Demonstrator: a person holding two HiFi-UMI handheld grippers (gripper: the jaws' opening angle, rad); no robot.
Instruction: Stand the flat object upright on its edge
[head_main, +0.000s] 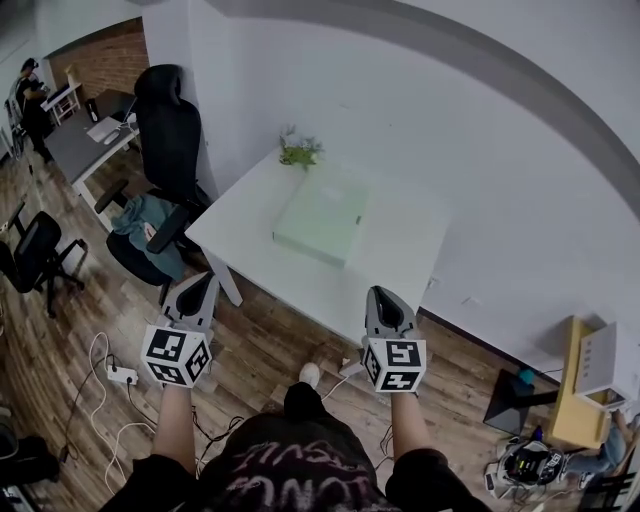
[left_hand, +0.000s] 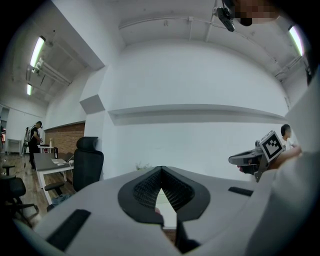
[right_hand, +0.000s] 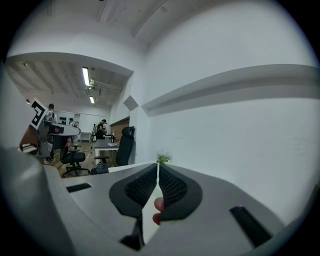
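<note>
black office chair (head_main: 168, 130) beside white table (head_main: 400, 265), small green plant (head_main: 299, 152) at its far corner, power strip (head_main: 122, 375) on wood floor (head_main: 270, 345)

Head view looks steeply down from above the person, past the left claw (head_main: 196, 290) and right claw (head_main: 388, 305), onto the table (head_main: 400, 255) ahead. Each claw view looks about level along its own jaws toward the wall (left_hand: 200, 90); all three share table, plant (head_main: 298, 152) and chair (head_main: 168, 130)

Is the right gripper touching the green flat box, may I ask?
Apart: the head view shows bare table between the right gripper and the green flat box.
</note>
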